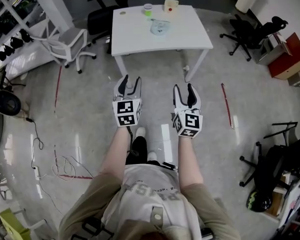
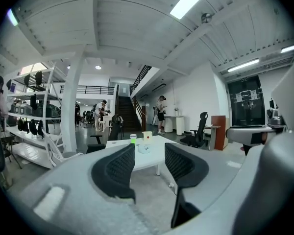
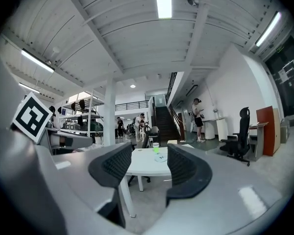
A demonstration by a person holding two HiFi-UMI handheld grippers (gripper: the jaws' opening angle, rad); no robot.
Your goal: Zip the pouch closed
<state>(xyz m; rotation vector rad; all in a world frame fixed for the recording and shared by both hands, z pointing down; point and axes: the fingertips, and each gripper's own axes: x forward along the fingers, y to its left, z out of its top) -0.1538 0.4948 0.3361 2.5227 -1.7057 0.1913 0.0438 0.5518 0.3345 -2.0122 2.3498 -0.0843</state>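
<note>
— Pouch [image 1: 160,28]: where does it lie?

— Flat on the white table [image 1: 135,39], about the middle of the top, a pale, see-through thing. Nothing touches it. It is too small to tell whether the zip is open or closed.

— What else is on the table?

— A white cup [image 1: 148,9] with something green at it and a small beige box [image 1: 170,5], both near the far edge, beyond the pouch and apart from it.

— And the grippers?

— Both are held out over the grey floor [image 1: 90,114], on the near side of the table and well apart from the pouch. The left gripper [image 1: 130,80] has its jaws released, standing wide, with nothing between the black pads. In the left gripper view only the table and the floor show through the gap.

— The right one?

— The right gripper [image 1: 183,88] is the same: jaws spread, nothing in them. It points toward the table, and in the right gripper view the pouch shows far off between the pads.

— How do the two stand to each other?

— Side by side, apart, each with its marker cube turned up toward the head camera.
</note>
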